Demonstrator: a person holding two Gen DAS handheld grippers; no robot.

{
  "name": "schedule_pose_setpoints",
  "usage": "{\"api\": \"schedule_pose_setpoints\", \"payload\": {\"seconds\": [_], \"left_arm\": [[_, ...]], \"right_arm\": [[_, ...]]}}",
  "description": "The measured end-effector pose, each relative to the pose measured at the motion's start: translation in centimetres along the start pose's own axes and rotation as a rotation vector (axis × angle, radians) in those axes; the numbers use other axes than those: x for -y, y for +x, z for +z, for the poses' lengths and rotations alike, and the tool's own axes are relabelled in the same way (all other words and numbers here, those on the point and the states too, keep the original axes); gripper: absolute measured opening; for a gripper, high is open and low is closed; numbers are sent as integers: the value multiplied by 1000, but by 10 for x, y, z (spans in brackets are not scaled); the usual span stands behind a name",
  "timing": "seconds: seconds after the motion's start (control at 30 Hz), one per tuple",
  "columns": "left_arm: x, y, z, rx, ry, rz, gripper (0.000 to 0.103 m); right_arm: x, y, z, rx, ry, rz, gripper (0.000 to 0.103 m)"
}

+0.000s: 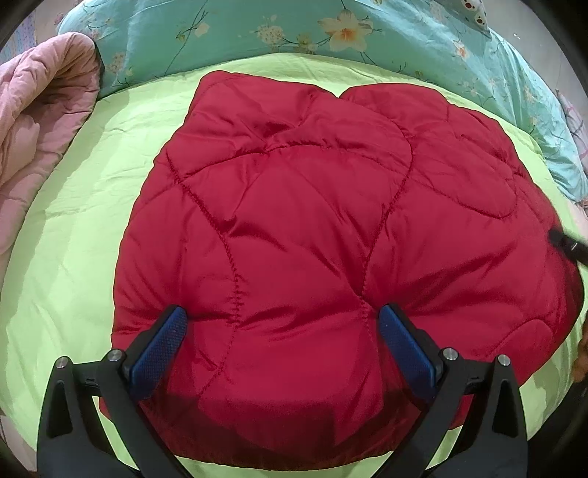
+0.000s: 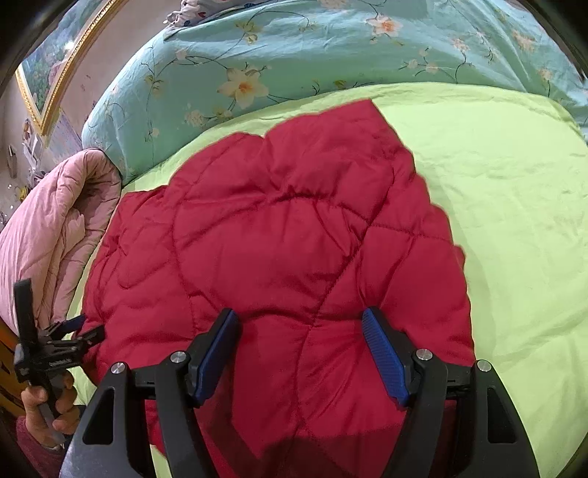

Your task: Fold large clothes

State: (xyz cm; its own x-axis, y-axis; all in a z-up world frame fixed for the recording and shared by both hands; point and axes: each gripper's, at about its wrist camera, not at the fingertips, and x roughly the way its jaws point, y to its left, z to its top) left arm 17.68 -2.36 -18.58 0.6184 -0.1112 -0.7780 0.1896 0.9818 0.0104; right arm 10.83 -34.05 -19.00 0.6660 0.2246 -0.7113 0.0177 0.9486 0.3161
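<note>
A red quilted padded garment (image 1: 312, 235) lies folded into a compact bundle on the lime green sheet (image 1: 84, 228); it also shows in the right wrist view (image 2: 286, 250). My left gripper (image 1: 281, 323) is open, its blue pads resting on the near part of the bundle with fabric bulging between them. My right gripper (image 2: 299, 327) is open too, pads spread over the near part of the garment. The left gripper (image 2: 79, 327) appears at the bundle's left edge in the right wrist view. The right gripper's tip (image 1: 567, 244) shows blurred at the bundle's right edge.
A pink quilted blanket (image 1: 40, 121) is piled at the left, also in the right wrist view (image 2: 55, 235). A teal floral duvet (image 1: 294, 29) lies along the far side of the bed. Green sheet lies open to the right (image 2: 514, 206).
</note>
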Motion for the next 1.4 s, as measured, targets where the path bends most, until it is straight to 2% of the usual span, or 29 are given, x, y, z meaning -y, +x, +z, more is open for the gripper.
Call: {"api": "schedule_pose_setpoints", "payload": {"seconds": [0.1,0.13,0.17,0.2,0.3,0.43,0.47,0.5,0.53,0.57,0.67,0.73,0.83,0.97,1.0,1.1,1.2,1.27,1.33,1.4], "left_arm": [[1,1,1,-3,5,-3,103],[1,1,1,-5,4,-4,103],[0,2,2,-8,4,-5,103],[1,2,2,-10,4,-6,103],[0,2,3,-13,3,-11,103],[-2,3,4,-13,1,-18,103],[-2,3,5,-14,1,-20,103],[-2,3,6,-14,1,-21,103],[-2,4,8,-13,1,-25,103],[-3,4,10,-14,-2,-29,103],[-4,8,15,-14,-14,-46,103],[-3,10,16,-11,-6,-42,103],[-6,7,15,-12,-7,-49,103],[-13,0,12,-17,-17,-81,103],[-14,-1,11,-18,-21,-84,103],[-13,-3,8,-18,-23,-81,103],[-13,-4,7,-16,-37,-78,103],[-14,-4,5,-15,-44,-80,103],[-12,-4,4,-15,-44,-81,103],[-12,-3,4,-14,-43,-81,103]], "right_arm": [[0,-23,24,77,19,36,73],[4,-26,36,93,38,37,78],[9,-24,50,89,46,24,87],[15,-16,67,73,47,8,90],[37,17,103,11,83,-1,90],[65,61,123,-80,145,-20,90],[73,74,124,-113,173,-4,86],[78,82,122,-129,189,27,75],[79,85,121,-134,187,59,35],[77,85,119,-133,184,85,22],[80,73,115,-63,199,71,17],[90,75,108,-49,244,58,19],[95,91,101,-126,286,40,45],[73,40,102,2,234,0,47],[61,22,97,37,206,15,47],[21,-16,74,69,94,84,51],[-14,-34,36,53,-12,91,51],[-26,-34,15,39,-59,34,52],[-23,-20,0,-13,-90,-72,54],[-5,-4,-14,-47,-51,-47,55]]}}
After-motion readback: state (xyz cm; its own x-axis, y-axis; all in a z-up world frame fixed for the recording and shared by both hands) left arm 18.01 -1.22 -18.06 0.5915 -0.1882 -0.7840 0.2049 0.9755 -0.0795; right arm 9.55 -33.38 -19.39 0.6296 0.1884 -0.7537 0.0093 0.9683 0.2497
